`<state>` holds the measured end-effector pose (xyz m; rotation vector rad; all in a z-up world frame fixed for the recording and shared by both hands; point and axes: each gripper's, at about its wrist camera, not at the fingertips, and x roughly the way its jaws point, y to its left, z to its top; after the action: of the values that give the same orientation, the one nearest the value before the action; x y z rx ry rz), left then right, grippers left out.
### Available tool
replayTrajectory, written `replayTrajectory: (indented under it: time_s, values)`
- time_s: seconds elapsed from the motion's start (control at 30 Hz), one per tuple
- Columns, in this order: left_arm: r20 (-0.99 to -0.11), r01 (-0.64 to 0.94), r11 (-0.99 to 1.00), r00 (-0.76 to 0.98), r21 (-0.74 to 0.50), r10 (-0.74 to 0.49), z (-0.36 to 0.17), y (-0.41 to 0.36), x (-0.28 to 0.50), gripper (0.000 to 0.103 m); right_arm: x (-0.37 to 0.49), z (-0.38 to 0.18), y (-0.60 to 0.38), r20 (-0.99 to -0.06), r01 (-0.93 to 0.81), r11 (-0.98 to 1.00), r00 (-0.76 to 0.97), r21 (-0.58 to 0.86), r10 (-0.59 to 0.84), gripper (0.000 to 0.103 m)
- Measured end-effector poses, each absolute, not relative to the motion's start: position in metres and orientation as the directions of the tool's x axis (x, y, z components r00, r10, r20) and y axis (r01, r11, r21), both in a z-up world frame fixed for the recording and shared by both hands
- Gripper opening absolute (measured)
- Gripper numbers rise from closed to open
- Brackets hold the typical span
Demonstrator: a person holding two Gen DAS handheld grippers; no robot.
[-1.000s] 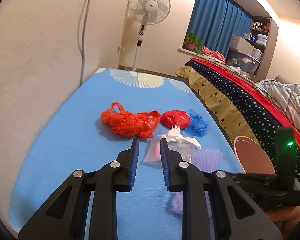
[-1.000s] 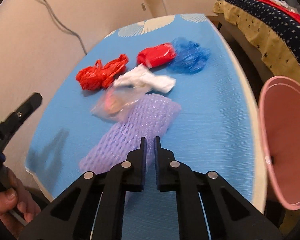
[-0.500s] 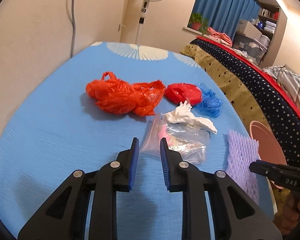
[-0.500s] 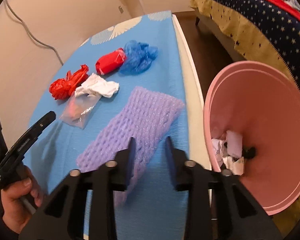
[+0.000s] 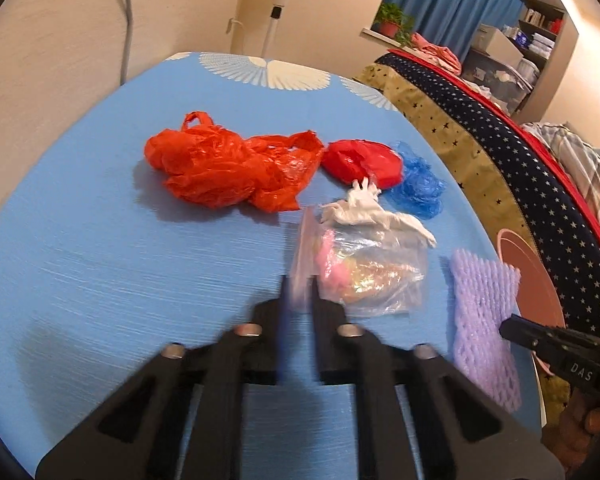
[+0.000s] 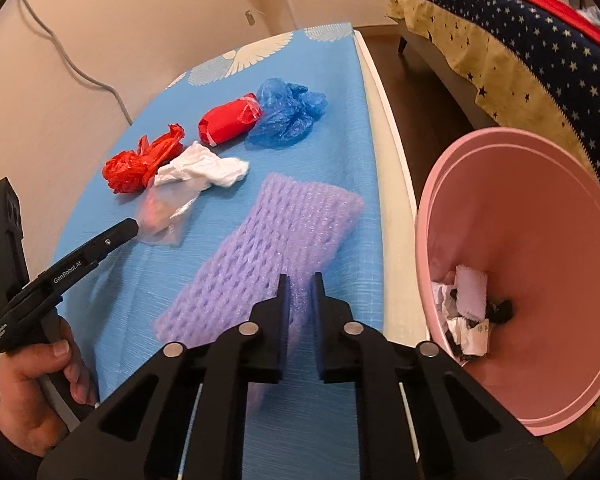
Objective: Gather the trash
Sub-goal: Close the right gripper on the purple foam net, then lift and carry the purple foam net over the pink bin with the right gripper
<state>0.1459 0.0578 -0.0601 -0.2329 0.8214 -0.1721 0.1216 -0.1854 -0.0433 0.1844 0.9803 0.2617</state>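
Trash lies on the blue table (image 5: 100,240): an orange plastic bag (image 5: 228,168), a red wad (image 5: 364,160), a blue plastic wad (image 5: 420,188), a white tissue (image 5: 372,212), a clear zip bag (image 5: 364,276) and a purple foam net (image 6: 268,256). My left gripper (image 5: 298,296) has its jaws narrowly apart around the zip bag's left edge. My right gripper (image 6: 299,284) has its jaws narrowly apart around the foam net's near edge. The pink bin (image 6: 540,208) stands right of the table, with paper scraps at its bottom.
A wall runs along the table's left side. A standing fan (image 5: 276,12) is at the far end. A bed with a starred cover (image 5: 520,168) lies to the right, beyond the bin. The table's white right edge (image 6: 392,168) borders the floor gap.
The left gripper moved forward and right onto the zip bag's edge. The right gripper's jaws narrowed around the foam net, and its view came closer to the table and bin.
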Motion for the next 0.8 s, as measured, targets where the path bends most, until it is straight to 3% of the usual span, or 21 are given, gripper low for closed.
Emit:
replayTrajectory:
  time_s: [0.13,0.8]
  values:
    - [-0.686,0.067,0.962,0.688,-0.265,-0.236,-0.054,0.057,0.135,0.0,0.118,-0.033,-0.192,-0.773,-0.127,0.954,0.561,0.273,0.296,0.009]
    - [-0.564,0.118,0.973,0.798,-0.2,-0.212,0.016,0.057,0.071,0.0,0.084,0.026,-0.237,-0.648,-0.111,0.953,0.71,0.281,0.274,0.009]
